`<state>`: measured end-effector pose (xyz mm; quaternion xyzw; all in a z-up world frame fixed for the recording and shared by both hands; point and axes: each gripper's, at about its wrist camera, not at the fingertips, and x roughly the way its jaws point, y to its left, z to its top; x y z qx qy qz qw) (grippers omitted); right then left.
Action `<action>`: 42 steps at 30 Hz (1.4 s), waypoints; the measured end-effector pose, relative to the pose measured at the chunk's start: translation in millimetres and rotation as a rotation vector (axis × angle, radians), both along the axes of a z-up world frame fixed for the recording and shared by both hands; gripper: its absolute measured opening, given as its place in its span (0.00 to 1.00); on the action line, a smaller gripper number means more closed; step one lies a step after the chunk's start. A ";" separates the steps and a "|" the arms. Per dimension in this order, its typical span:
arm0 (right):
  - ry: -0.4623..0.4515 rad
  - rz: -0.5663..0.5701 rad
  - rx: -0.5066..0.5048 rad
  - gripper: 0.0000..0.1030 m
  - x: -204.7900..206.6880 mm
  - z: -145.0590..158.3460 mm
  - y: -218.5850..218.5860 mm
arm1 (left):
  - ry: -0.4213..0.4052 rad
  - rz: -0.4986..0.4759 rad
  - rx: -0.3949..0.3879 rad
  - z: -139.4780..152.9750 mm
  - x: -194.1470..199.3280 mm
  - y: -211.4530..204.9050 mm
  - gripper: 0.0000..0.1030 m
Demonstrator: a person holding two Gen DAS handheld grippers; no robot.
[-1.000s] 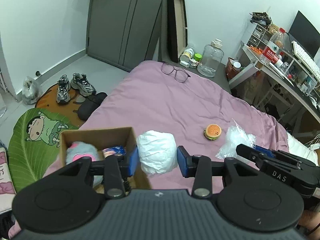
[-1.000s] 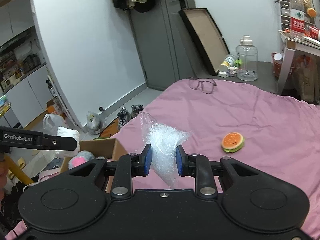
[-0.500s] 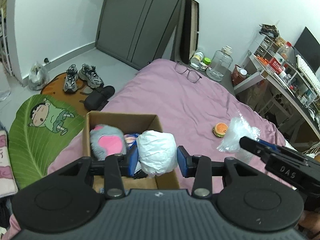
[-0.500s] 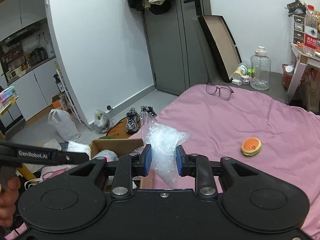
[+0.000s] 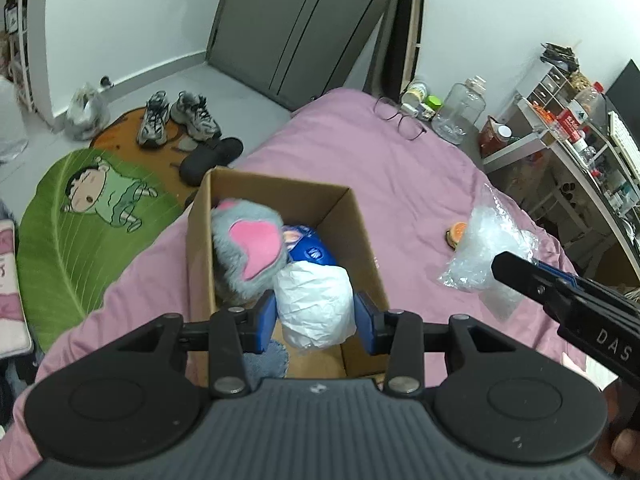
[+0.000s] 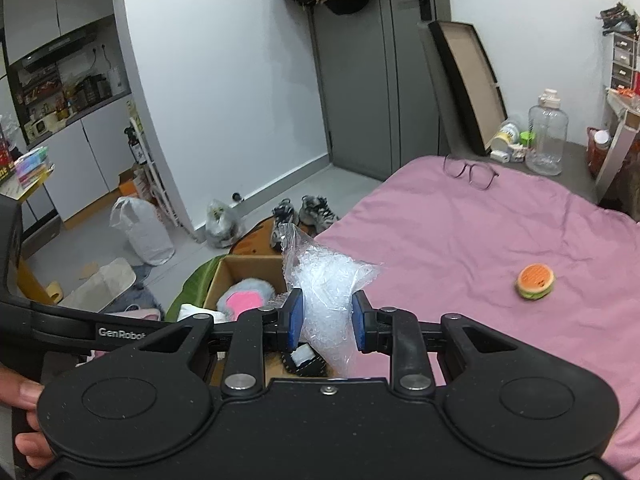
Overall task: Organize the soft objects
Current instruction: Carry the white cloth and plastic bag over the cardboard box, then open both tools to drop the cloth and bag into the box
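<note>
My left gripper [image 5: 316, 316] is shut on a white crumpled wad [image 5: 314, 300] and holds it over the open cardboard box [image 5: 356, 216] on the pink bed. Inside the box lie a grey plush with pink ear [image 5: 248, 248] and a blue packet [image 5: 308, 250]. My right gripper [image 6: 326, 322] is shut on a clear bubble-wrap bag [image 6: 326, 280], held above the bed just right of the box [image 6: 244, 266]; the bag also shows in the left wrist view [image 5: 486, 252]. A small burger toy [image 6: 536, 282] lies on the bed to the right.
Eyeglasses [image 6: 472, 172] lie at the bed's far end. Shoes [image 5: 176, 118] and a green leaf mat [image 5: 80, 216] are on the floor left of the bed. A clear jug [image 6: 548, 136] and a desk [image 5: 568, 148] stand at the right.
Both grippers have moved left towards the box. The left gripper with the white wad is now over the box opening; the right one has brought the bubble-wrap bag next to the box.
</note>
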<state>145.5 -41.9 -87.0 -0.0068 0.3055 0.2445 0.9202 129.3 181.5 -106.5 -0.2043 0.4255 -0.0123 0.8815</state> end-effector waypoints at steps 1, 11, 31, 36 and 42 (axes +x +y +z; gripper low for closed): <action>0.007 0.002 -0.001 0.24 -0.1 -2.2 2.5 | 0.006 0.004 -0.004 -2.4 0.1 1.9 0.40; 0.073 0.033 0.004 0.24 4.3 -15.0 21.1 | 0.034 0.072 -0.006 -12.0 4.8 17.8 0.44; 0.184 0.062 0.096 0.56 21.1 -24.6 3.8 | 0.046 0.109 0.063 -1.7 18.6 6.0 0.52; 0.190 0.042 0.083 0.60 31.1 -22.4 -12.5 | 0.065 0.107 0.091 0.7 26.7 -2.0 0.59; 0.178 0.001 0.065 0.67 51.8 -20.0 -35.2 | 0.066 0.088 0.126 6.4 38.2 -18.1 0.68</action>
